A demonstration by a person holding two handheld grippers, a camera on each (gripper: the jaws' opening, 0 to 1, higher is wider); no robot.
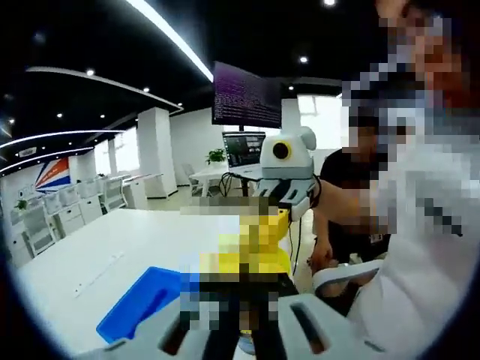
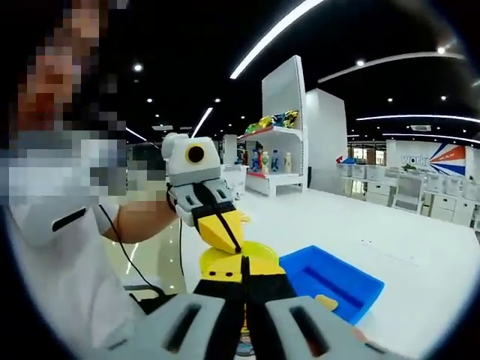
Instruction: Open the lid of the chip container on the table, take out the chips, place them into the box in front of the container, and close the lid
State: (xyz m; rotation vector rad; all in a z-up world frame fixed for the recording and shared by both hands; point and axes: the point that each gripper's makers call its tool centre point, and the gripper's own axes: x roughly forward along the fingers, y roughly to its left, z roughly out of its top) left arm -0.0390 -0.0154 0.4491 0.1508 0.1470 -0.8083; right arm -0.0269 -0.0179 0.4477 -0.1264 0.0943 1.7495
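Your right claw [image 2: 244,300] is pressed together on the round yellow plastic lid [image 2: 238,264]; your left claw [image 2: 223,225] pinches it too. It is thin and probably bends easily, so hold its rim. The blue plastic box [image 2: 334,281] waits on the white tabletop [image 2: 420,247].

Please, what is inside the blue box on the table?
In the right gripper view, the blue box holds one small yellowish piece near its front wall; the rest looks empty. The right gripper hides its near-left corner.

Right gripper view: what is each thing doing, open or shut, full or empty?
yellow lid: gripped from both sides.
left gripper: shut on yellow lid.
right gripper: shut on yellow lid.
blue box: open on top, one yellowish piece inside.
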